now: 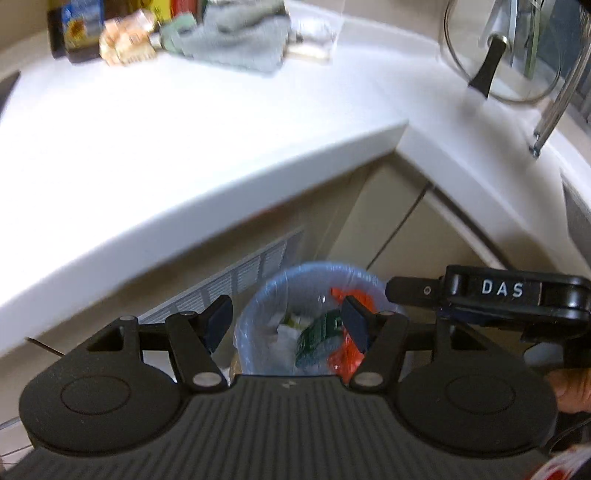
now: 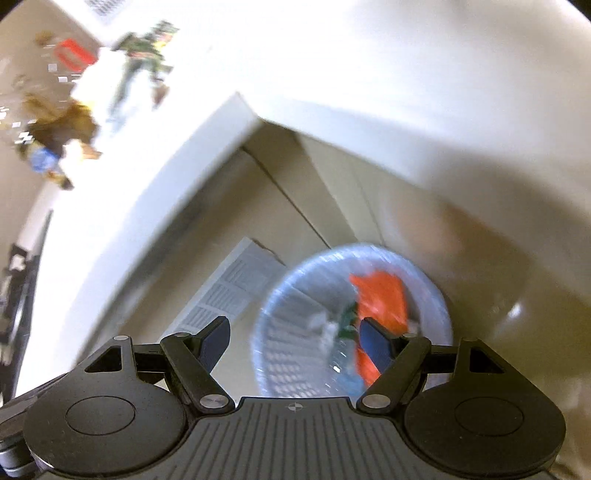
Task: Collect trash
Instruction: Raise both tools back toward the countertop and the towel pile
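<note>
A round bin (image 1: 248, 325) lined with a bluish plastic bag stands on the floor in the corner under the white counter (image 1: 166, 147). It holds an orange wrapper (image 1: 341, 360), a green wrapper (image 1: 317, 332) and white paper. My left gripper (image 1: 288, 323) hangs open above the bin with nothing between its fingers. In the right wrist view my right gripper (image 2: 295, 341) is also open and empty over the same bin (image 2: 284, 325), with the orange wrapper (image 2: 380, 295) showing inside. A crumpled beige wrapper (image 1: 127, 37) and clear plastic (image 1: 314, 33) lie at the back of the counter.
A dark bottle (image 1: 74, 29) and a grey-green cloth (image 1: 236, 40) sit at the counter's back. A glass pot lid (image 1: 498, 55) and a faucet (image 1: 554, 107) are at the right. A white floor vent (image 1: 236, 280) lies beside the bin. The right tool's black body (image 1: 517, 295) is close alongside.
</note>
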